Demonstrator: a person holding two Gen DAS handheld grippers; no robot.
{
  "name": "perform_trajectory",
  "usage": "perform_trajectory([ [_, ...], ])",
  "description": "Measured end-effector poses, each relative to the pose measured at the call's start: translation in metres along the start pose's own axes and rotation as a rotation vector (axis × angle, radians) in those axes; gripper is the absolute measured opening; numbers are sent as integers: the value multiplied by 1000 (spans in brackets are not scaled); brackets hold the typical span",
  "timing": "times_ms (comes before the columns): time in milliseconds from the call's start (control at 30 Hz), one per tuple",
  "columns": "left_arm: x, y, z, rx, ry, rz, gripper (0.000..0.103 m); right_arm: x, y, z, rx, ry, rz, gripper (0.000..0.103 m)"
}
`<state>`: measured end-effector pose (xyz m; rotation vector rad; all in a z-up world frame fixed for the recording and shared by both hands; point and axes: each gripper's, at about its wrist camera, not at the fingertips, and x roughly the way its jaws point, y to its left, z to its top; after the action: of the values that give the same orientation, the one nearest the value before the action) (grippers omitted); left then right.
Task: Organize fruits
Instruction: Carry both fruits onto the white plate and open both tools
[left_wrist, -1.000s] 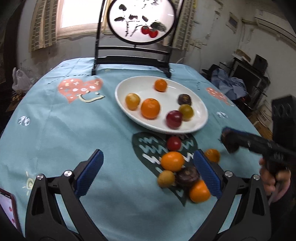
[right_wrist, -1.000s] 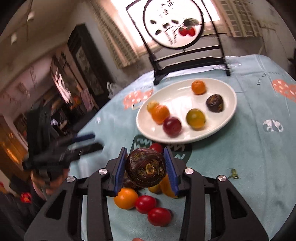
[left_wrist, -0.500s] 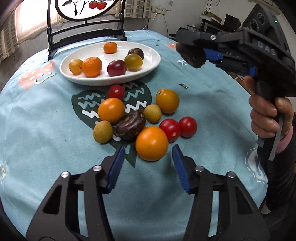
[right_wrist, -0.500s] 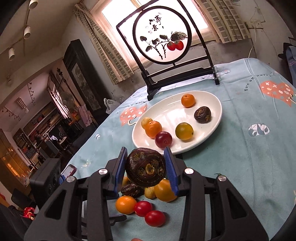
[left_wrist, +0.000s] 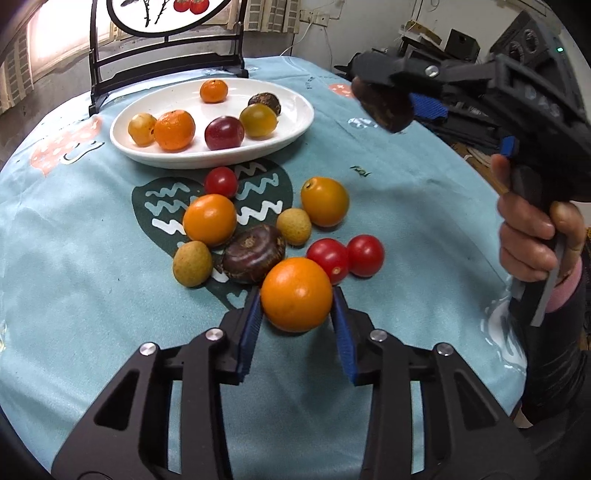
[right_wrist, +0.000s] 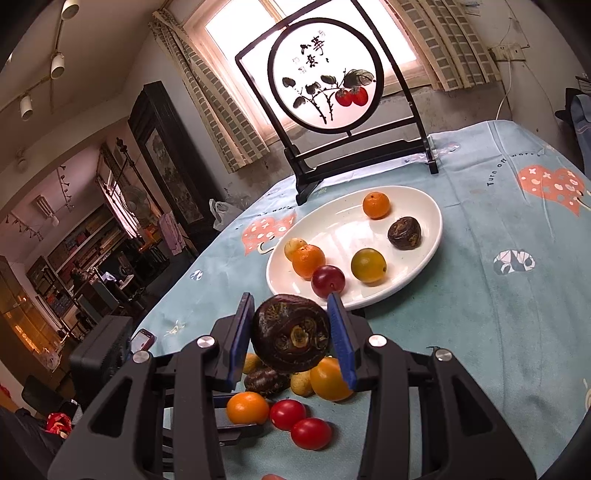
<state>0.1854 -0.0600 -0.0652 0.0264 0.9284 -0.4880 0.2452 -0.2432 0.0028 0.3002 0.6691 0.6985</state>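
Observation:
My left gripper (left_wrist: 296, 319) has closed around a large orange (left_wrist: 296, 294) at the near edge of a fruit pile on the teal tablecloth. The pile holds another orange (left_wrist: 209, 220), a yellow-orange fruit (left_wrist: 324, 201), a dark water chestnut (left_wrist: 253, 253), longans and red tomatoes (left_wrist: 365, 255). My right gripper (right_wrist: 292, 334) is shut on a dark water chestnut (right_wrist: 290, 338), held in the air above the pile; it also shows in the left wrist view (left_wrist: 384, 105), right of the white oval plate (left_wrist: 291, 99). The plate (right_wrist: 430, 240) holds several fruits.
A black-framed round painted screen (right_wrist: 327, 77) stands at the table's far edge behind the plate. A phone (right_wrist: 142, 340) lies at the left table edge. The person's right hand (left_wrist: 532, 236) holds the gripper handle at the right.
My left gripper has moved in and closed from wide open onto the large orange. My right gripper has lifted higher with the water chestnut and moved toward the plate.

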Motion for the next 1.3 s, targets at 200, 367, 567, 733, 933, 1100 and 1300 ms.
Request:
perform_trajectory([
  [200,-24,12,12,-38,-87,-75,38,8,0,-2,-17,16,-35,41],
  [367,-24,34,46,-103,-142,-37,38,17,-1,2,-24,4,-59,41],
  [567,-8,63,112,-163,-203,71,38,46,-6,27,-29,-19,-133,41],
  [733,22,86,155,-188,-176,120,38,84,-29,53,15,-13,-181,41],
  [933,53,105,173,-229,-126,165,50,120,-44,62,31,38,-204,46],
  [1100,28,109,167,-259,-187,212,89,102,-45,66,83,32,-173,64],
  [1300,-2,104,139,-261,-196,242,96,73,-25,48,30,74,-170,64],
])
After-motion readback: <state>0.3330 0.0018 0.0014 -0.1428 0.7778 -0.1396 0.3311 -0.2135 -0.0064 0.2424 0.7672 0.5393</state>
